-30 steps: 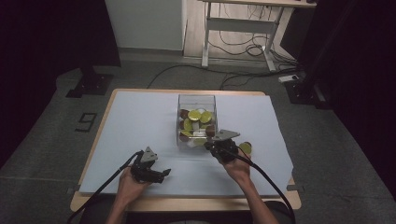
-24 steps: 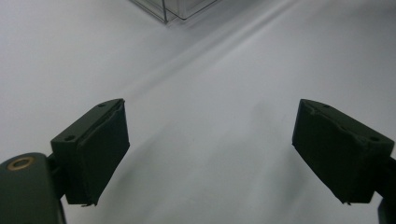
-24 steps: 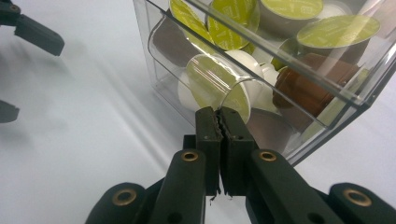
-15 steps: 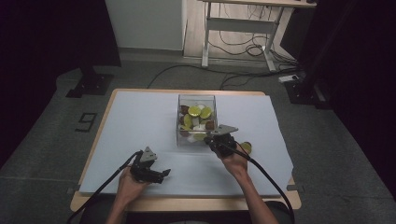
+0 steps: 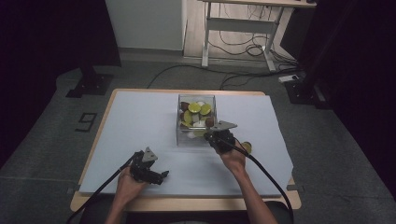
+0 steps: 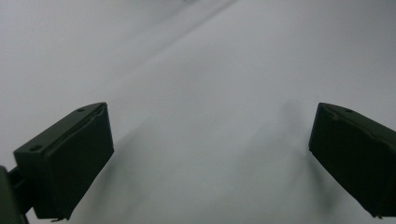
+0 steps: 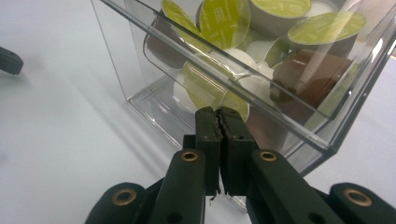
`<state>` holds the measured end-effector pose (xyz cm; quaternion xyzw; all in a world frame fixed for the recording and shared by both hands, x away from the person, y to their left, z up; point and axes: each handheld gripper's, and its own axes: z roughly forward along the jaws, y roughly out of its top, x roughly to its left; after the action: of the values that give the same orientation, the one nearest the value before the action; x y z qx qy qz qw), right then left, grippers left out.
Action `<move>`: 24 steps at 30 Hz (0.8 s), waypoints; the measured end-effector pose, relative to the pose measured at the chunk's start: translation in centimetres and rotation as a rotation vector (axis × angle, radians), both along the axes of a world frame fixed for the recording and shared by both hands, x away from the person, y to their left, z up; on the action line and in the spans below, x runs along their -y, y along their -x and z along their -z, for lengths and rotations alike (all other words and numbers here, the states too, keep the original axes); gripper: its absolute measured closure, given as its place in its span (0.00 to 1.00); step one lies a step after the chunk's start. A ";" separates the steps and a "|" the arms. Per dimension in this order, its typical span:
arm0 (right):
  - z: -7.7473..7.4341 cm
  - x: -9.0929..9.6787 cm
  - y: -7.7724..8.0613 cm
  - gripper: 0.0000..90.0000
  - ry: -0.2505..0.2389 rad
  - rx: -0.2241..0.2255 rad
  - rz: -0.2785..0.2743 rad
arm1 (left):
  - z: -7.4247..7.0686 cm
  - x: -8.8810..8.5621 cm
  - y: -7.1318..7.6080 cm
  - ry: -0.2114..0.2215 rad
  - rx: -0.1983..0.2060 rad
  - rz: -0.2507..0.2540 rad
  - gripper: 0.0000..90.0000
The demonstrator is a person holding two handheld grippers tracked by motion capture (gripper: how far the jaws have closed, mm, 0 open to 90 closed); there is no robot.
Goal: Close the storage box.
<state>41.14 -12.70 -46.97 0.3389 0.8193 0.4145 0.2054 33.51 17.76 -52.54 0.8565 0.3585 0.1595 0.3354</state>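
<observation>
The clear box (image 7: pixel 243 88) of light, rigid coffee pods (image 7: pixel 224 21) looked slippery, best gripped by its rim. The right claw (image 7: pixel 219 119), pressed together, sat against the box; the left claw (image 5: pixel 156 176), apart and just opened wider, held nothing.

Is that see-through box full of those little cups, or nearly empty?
Fairly full. The clear box holds a pile of coffee capsules, green-lidded, brown and white, stacked up toward its open rim in the right gripper view.
</observation>
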 end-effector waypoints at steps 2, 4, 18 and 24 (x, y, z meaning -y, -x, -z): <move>0.0 0.0 -0.1 0.96 0.005 0.003 0.002 | 0.0 0.0 0.0 -0.005 0.001 -0.005 0.00; 0.0 -0.1 -0.2 0.95 0.005 0.002 0.003 | 0.0 -0.1 -0.1 -0.005 0.001 -0.009 0.00; -0.2 0.4 0.2 0.77 0.041 -0.031 -0.046 | 0.1 -0.5 -0.2 -0.022 -0.008 -0.007 0.00; -0.2 1.3 0.8 0.57 0.064 -0.097 -0.076 | 0.2 -0.9 -0.3 -0.014 -0.025 0.006 0.00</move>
<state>40.35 -14.01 -46.79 0.3207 0.8533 0.3786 0.1603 33.84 18.68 -52.72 0.8619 0.3589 0.1501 0.3254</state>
